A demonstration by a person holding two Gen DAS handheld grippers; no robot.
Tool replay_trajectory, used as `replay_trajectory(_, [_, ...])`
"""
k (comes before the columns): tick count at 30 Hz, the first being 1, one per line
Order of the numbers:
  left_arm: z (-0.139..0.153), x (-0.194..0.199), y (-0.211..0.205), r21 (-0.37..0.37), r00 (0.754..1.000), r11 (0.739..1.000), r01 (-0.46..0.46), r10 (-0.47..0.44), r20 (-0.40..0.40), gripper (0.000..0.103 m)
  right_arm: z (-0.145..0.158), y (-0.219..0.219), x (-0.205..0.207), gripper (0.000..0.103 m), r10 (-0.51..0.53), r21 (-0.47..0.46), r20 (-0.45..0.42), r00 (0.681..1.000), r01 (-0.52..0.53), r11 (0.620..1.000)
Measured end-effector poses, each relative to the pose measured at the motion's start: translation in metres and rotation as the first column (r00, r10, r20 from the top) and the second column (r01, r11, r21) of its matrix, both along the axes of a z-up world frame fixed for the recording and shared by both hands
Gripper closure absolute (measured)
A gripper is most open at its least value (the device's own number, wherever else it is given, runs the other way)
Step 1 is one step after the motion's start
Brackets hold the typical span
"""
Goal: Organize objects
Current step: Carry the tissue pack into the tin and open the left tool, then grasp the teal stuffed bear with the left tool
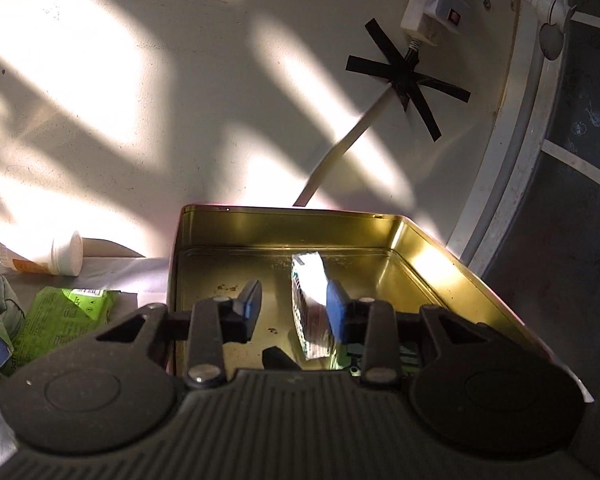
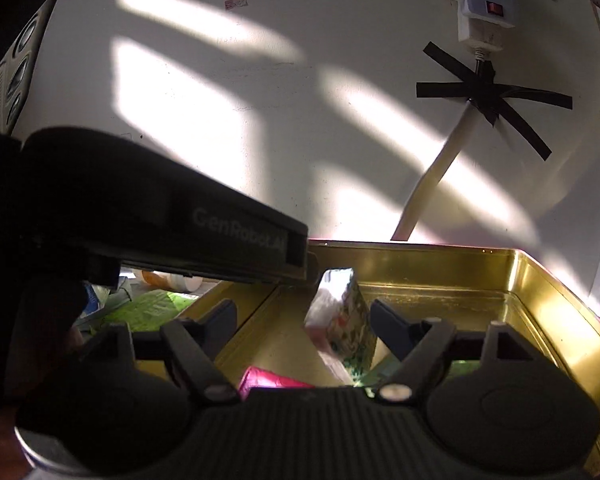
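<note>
L gripper (image 1: 294, 300) jaws shut, empty, over gold tin (image 1: 380, 222); foil packet (image 1: 310, 312) below. Green pack (image 1: 66, 312), pill bottle (image 1: 48, 258) off left. R gripper (image 2: 304, 322) apart, nothing gripped; L gripper body blocks its left.

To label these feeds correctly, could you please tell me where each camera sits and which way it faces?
Left wrist: on the left gripper, facing forward and down into the gold tin against the wall; its own jaws show.
Right wrist: on the right gripper, facing the same tin; its jaws and the left gripper's body, at left, show.
Shared: tin, the upright packet inside, taped cable, power strip.
</note>
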State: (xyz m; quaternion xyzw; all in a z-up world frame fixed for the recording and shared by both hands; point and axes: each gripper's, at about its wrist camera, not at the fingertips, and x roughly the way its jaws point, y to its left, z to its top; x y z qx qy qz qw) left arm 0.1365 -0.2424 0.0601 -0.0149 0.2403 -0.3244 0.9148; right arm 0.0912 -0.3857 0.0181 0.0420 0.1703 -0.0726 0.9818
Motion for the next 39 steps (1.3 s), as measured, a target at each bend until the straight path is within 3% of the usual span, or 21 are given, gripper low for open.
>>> replay_trajectory(6, [0.004,-0.011,0.003,0.124,0.989,0.982,-0.142,0.135,0.063,0.061,-0.003,0.0,0.001,0.026,0.005,0.024,-0.005,1.0,-0.004,1.0])
replay_trajectory(13, [0.015,-0.024,0.035,0.159,0.964,0.952,-0.263,0.25,0.095,0.057,0.002,0.009,-0.009,0.026,-0.001,0.026,0.044,0.999,0.0,1.0])
replay_trajectory(19, [0.018,-0.036,0.056,0.206,0.929,0.91,-0.36,0.328,0.174,0.056,0.009,0.007,-0.015,0.027,-0.029,0.041,0.096,0.995,0.025,0.999])
replay_trajectory(27, [0.004,-0.041,0.099,0.26,0.883,0.845,-0.467,0.43,0.186,0.056,0.01,0.009,-0.019,0.027,-0.034,0.04,0.125,0.992,0.029,0.999])
replay_trajectory(35, [-0.017,-0.046,0.173,0.282,0.821,0.772,-0.57,0.55,0.152,0.053,0.011,0.015,-0.028,0.027,-0.018,0.028,0.17,0.985,0.014,1.0])
replay_trajectory(39, [-0.032,-0.043,0.229,0.286,0.747,0.7,-0.655,0.656,0.104,0.052,0.014,0.024,-0.035,0.031,0.026,0.037,0.194,0.981,-0.034,0.999])
